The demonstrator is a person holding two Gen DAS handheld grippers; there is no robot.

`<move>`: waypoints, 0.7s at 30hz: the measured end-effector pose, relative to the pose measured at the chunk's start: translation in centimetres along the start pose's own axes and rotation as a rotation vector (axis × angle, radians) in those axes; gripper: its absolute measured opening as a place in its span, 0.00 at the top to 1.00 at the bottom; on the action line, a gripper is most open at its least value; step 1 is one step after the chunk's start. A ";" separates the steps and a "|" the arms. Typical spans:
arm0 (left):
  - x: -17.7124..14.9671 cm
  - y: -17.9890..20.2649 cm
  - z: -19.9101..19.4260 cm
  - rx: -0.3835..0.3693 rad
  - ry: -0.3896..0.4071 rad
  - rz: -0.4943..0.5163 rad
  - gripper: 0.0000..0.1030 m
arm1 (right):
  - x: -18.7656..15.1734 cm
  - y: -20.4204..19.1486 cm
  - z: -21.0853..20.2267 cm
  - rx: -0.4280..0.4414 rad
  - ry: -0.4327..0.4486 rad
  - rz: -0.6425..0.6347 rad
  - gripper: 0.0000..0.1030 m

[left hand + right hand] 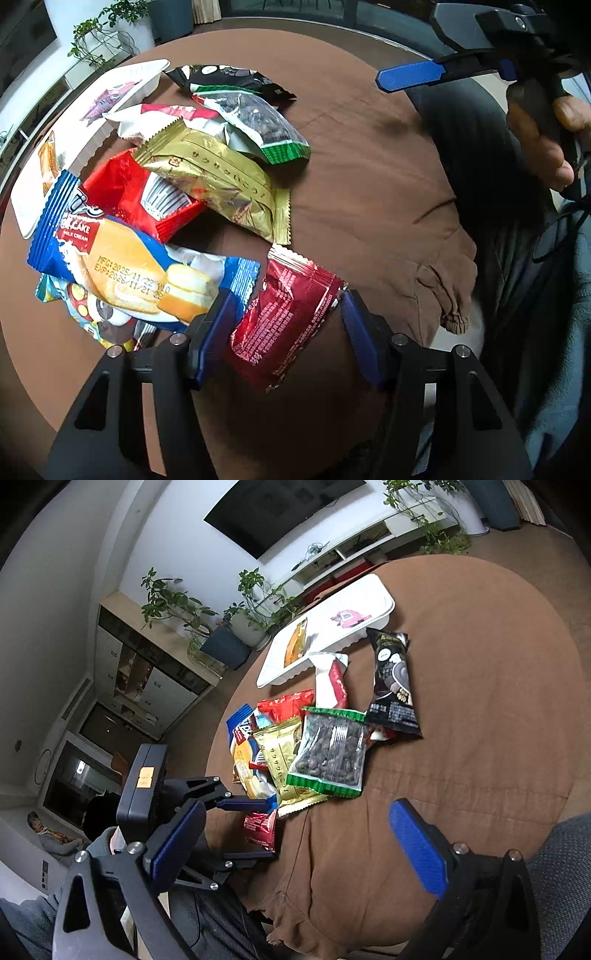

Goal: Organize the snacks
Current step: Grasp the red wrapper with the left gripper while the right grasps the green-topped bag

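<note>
The left gripper points steeply down at the near edge of the round table, its blue pads straddling a dark red foil packet; whether they press on the packet I cannot tell. Just beyond lies the snack heap: a blue cream-cake wrapper, a red pack, a gold pouch, and a clear green-edged bag of dark nuts. A black packet lies at the heap's far side, beside the white tray near the far edge. The right gripper hangs over the brown cloth, jaws wide, empty.
</note>
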State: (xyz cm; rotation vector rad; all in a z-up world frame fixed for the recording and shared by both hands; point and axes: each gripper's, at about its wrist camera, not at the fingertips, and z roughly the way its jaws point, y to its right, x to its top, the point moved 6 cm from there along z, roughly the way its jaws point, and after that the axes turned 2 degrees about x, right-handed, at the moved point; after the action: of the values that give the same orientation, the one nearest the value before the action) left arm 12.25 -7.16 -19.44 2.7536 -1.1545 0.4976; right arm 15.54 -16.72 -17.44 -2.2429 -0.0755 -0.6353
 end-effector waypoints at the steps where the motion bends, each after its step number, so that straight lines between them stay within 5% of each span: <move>1: -0.1 -0.1 0.1 -0.011 -0.008 -0.002 0.44 | 0.0 0.0 0.1 0.002 -0.003 0.001 0.01; 10: -1.1 0.0 -0.7 -0.037 -0.046 -0.026 0.44 | -0.2 0.0 1.1 0.006 -0.029 0.005 0.01; 15: -1.0 -0.7 -0.7 0.007 -0.062 -0.097 0.64 | -0.1 -0.2 1.2 -0.012 -0.031 -0.018 0.03; 21: -1.6 -1.8 -0.9 0.035 -0.064 -0.180 0.70 | 0.1 -0.2 2.0 -0.073 -0.059 -0.056 0.06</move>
State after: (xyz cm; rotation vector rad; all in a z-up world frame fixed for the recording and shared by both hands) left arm 12.26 -4.64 -19.06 2.8866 -0.9064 0.4151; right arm 16.40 -15.17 -18.39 -2.3372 -0.1475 -0.6104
